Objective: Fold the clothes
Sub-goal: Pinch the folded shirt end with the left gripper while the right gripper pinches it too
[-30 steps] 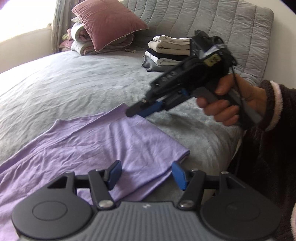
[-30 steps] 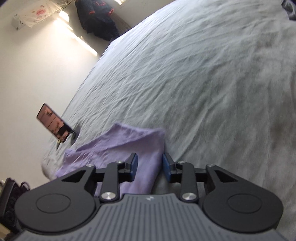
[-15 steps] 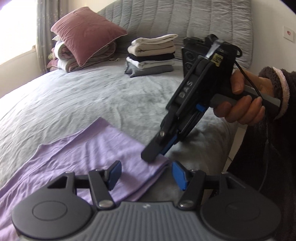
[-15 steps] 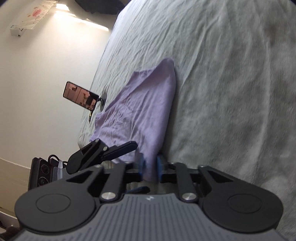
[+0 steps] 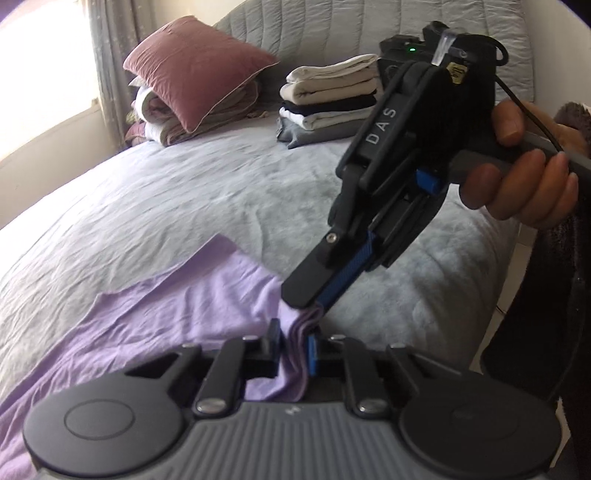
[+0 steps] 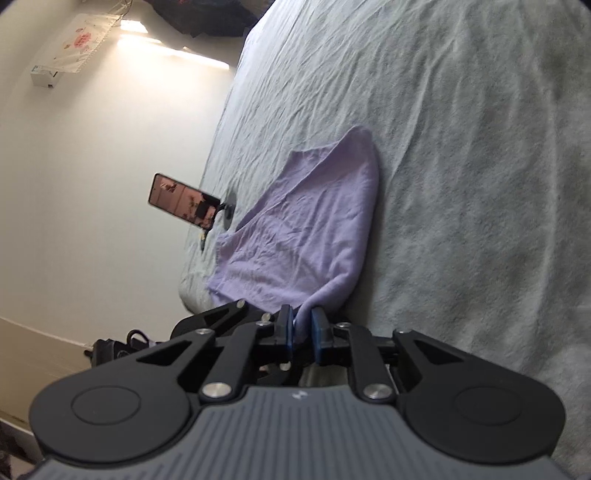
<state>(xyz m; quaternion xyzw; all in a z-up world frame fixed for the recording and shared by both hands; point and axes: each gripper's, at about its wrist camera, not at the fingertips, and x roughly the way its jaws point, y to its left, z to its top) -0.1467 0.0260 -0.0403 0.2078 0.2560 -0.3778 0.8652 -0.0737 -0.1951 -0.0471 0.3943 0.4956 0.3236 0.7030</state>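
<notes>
Left wrist view, reading left to right: a bright window [image 5: 33, 92] sits at the far left edge, and beside it a mauve pillow [image 5: 199, 85] leans on a heap of rolled bedding [image 5: 166, 122] at the head of the grey bed [image 5: 184, 199]. Further right, a stack of folded clothes [image 5: 328, 103] rests in front of the quilted headboard [image 5: 325, 33]. The lilac garment [image 5: 177, 306] lies flat on the near left part of the bedspread, its near right corner gathered into a bunch. The left gripper [image 5: 293, 345] is closing, with that bunched corner between its blue pads and the pads pressing on the cloth. Just above it, the right gripper [image 5: 318, 303] comes in from the right, pointing down, its tip pinching the same corner; the right hand [image 5: 524, 177] holds its handle, with a dark sleeve [image 5: 546, 314] at the right edge. Right wrist view, left to right: a phone on a stand [image 6: 184, 203] sits at the bed's far edge against a pale wall [image 6: 92, 184], the lilac garment [image 6: 303, 236] lies beside it, and the right gripper [image 6: 303, 332], its jaws easing open slightly, has a fold of the garment pressed between its pads.
</notes>
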